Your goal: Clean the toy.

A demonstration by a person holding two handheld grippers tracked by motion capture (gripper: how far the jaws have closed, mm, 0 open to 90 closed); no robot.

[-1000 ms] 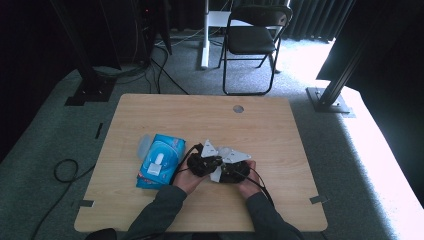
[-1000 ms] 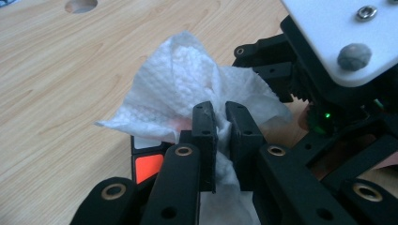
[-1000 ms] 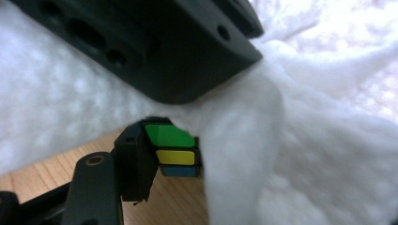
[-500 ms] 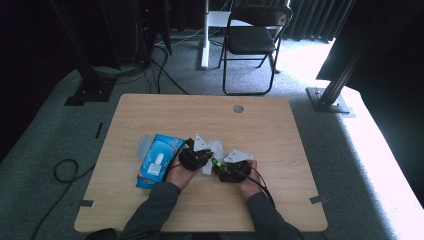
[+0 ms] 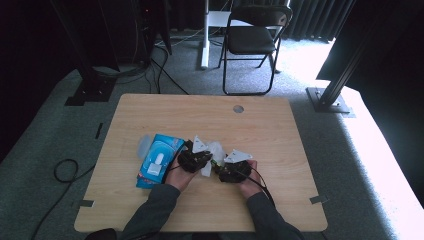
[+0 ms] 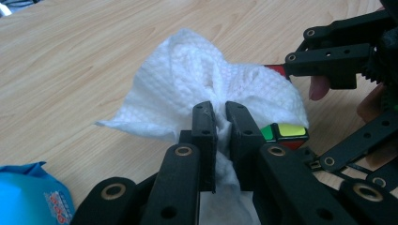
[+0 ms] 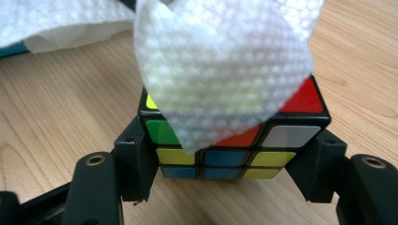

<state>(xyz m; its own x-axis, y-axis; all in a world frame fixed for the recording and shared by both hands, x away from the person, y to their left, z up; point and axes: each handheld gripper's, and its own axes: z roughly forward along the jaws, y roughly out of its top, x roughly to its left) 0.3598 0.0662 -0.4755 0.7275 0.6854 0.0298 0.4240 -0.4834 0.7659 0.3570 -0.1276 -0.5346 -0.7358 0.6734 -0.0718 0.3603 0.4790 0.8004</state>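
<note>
Cube [image 7: 234, 140] is clamped in right gripper [image 5: 232, 170] jaws at table [image 5: 280, 130] 6 o'clock edge, draped by white tissue [image 6: 206, 89] pinched in left gripper [image 5: 194, 159] jaws, wipes pack [image 5: 159, 159] at 9 o'clock.

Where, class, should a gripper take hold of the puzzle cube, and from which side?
Grip the puzzle cube across two opposite flat side faces, coming in level, as the right gripper does. Parallel faces suit flat pads, and the top stays free for the white wipe.
</note>
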